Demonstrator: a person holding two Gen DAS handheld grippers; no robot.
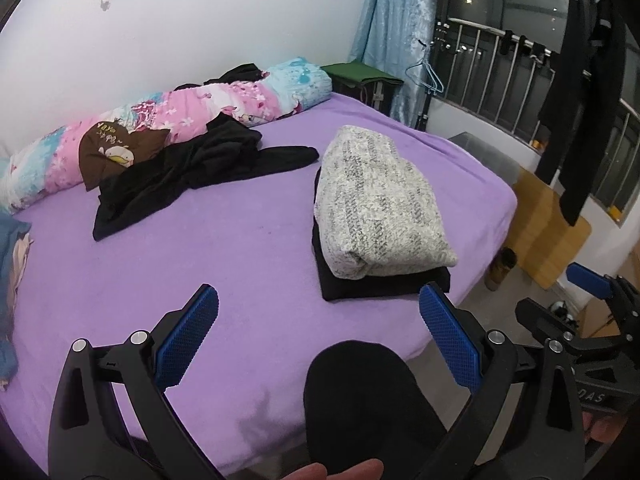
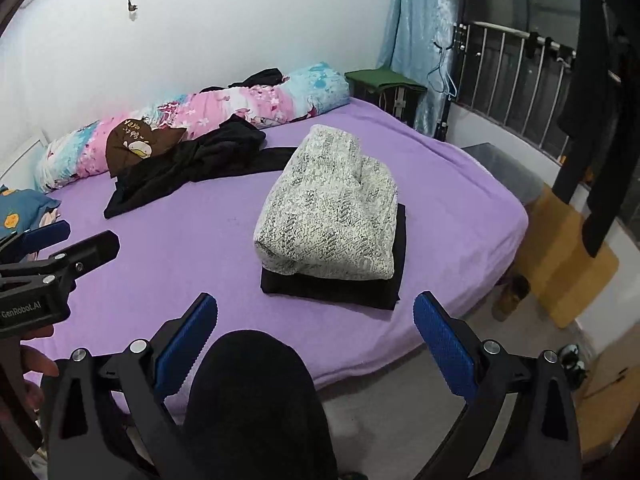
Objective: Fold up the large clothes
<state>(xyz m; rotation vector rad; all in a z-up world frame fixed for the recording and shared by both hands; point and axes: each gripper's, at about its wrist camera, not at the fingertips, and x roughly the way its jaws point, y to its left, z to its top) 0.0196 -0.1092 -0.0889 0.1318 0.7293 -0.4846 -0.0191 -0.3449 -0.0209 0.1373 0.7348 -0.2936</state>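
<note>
Along the far left of the purple bed (image 1: pixel 240 248), a rolled floral quilt (image 1: pixel 180 120) lies against the white wall, and a brown cushion (image 1: pixel 116 152) with a small cartoon print leans on it. Just in front of the cushion, an unfolded black garment (image 1: pixel 188 176) sprawls in a loose heap, one long part stretching toward the middle of the mattress. Further right, a folded grey-and-white patterned garment (image 1: pixel 376 208) sits on top of a folded black garment (image 1: pixel 380 284), the two forming a neat stack near the right-hand edge of the bed; the dark piece shows only as a border under the pale one. Near the foot of the bed, the left gripper (image 1: pixel 318 328) hangs above the sheet with its blue-padded jaws spread wide and nothing between them. To its right, the right gripper (image 2: pixel 316 336) also hovers over the bed's near edge, jaws apart and holding nothing, with the stack straight ahead of it. A rounded black shape, close to each camera and too blurred to identify, fills the low centre of both views. Beyond the bed on the right, a blue curtain (image 1: pixel 392 32) hangs beside a barred window (image 1: pixel 520 80).
</note>
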